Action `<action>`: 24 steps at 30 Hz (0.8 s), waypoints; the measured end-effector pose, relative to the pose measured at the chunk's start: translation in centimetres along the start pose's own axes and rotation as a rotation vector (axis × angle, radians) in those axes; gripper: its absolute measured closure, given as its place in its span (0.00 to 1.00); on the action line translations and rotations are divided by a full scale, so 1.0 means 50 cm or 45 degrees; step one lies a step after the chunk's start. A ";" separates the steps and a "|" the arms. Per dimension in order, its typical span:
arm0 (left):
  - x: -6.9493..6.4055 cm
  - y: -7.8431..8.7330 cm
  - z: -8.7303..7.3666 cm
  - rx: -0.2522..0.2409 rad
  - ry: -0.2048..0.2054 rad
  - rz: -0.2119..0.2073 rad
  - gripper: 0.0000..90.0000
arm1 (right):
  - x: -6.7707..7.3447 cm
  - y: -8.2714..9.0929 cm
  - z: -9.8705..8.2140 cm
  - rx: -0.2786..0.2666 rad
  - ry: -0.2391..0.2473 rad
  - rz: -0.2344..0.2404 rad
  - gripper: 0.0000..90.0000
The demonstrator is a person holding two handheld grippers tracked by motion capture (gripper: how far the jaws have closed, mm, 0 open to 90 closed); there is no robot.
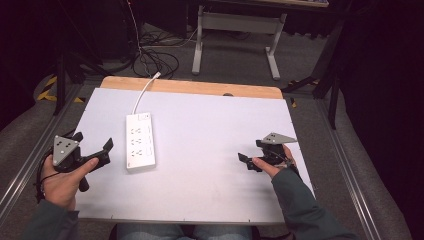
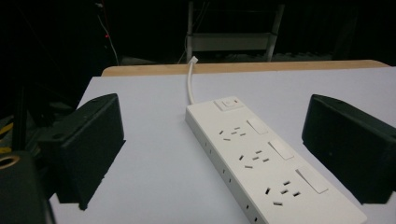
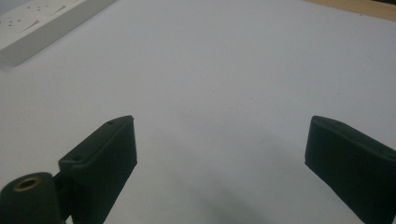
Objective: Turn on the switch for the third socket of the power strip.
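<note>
Beyond table [image 1: 210,190] edge, dim clutter.

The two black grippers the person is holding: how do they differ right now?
The left gripper sits close beside the white power strip; the right gripper rests far from it over bare table. The left gripper's jaws frame the strip; the right gripper's frame bare surface. Both are open and hold nothing.

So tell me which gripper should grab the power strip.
Left, probably. The left gripper sits beside the power strip, jaws open toward it. The right gripper is well across the table.
</note>
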State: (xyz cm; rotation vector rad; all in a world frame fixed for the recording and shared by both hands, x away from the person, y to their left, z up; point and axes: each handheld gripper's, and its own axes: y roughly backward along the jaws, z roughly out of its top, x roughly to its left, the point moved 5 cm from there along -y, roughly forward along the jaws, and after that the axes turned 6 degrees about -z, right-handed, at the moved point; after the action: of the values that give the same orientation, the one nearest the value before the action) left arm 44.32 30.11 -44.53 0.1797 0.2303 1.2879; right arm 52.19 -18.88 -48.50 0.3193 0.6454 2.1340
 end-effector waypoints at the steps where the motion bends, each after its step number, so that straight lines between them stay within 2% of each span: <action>1: 0.000 0.000 0.000 -0.001 0.007 0.006 0.11 | 0.000 0.000 0.000 0.000 -0.001 0.000 0.11; 6: 0.004 0.001 0.002 0.003 0.041 0.022 0.20 | 0.000 0.000 0.000 -0.001 -0.001 -0.002 0.11; 8: 0.007 0.001 0.001 0.006 0.036 0.030 0.26 | -0.001 0.001 0.000 -0.001 0.000 -0.002 0.11; 16: 0.013 0.001 -0.003 0.039 0.056 0.045 0.37 | -0.001 0.001 0.000 -0.001 -0.001 -0.004 0.11; 17: 0.015 0.002 -0.003 0.046 0.053 0.046 0.42 | -0.001 0.001 0.000 0.000 -0.003 -0.006 0.11; 20: 0.017 0.002 -0.003 0.053 0.059 0.033 0.51 | -0.001 0.002 -0.001 0.001 -0.004 -0.007 0.11; 21: 0.017 0.002 -0.003 0.052 0.062 0.029 0.51 | -0.001 0.002 -0.001 0.001 -0.004 -0.007 0.11; 24: 0.018 0.002 -0.004 0.060 0.047 0.010 0.62 | -0.002 0.002 -0.001 0.001 -0.004 -0.007 0.11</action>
State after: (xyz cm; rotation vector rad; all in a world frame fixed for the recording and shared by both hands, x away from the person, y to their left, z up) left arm 44.40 30.99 -44.73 0.1971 0.2917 1.2951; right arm 52.15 -19.01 -48.49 0.3211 0.6445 2.1280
